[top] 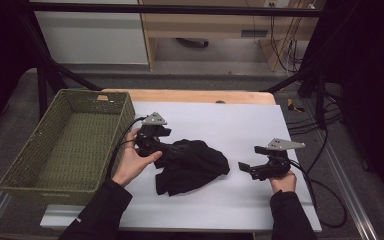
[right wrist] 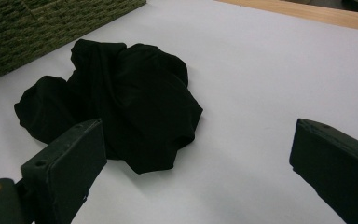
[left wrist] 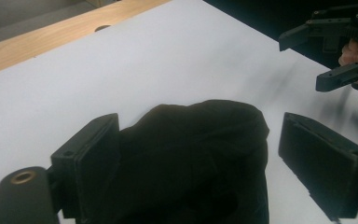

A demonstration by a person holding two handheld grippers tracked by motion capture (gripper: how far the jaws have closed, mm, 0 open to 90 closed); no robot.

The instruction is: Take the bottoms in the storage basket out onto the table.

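A crumpled black cloth (top: 192, 165) lies in a heap on the white sheet (top: 220, 117). My left gripper (top: 172, 145) is at the cloth's left end, open. In the left gripper view its jaws stand wide apart with the black cloth (left wrist: 191, 154) bulging up between them; the left gripper (left wrist: 200, 163) is not closed on it. My right gripper (top: 250, 159) is held to the right of the cloth, a short gap away, open and empty. In the right gripper view the cloth (right wrist: 121, 98) lies ahead and to the left of the right gripper (right wrist: 196, 172).
A green woven basket (top: 50, 189) with nothing in it stands left of the sheet, close to my left hand; its wall (right wrist: 51, 28) shows behind the cloth. The wooden table edge (top: 195, 96) runs along the far side. Cables trail off to the right.
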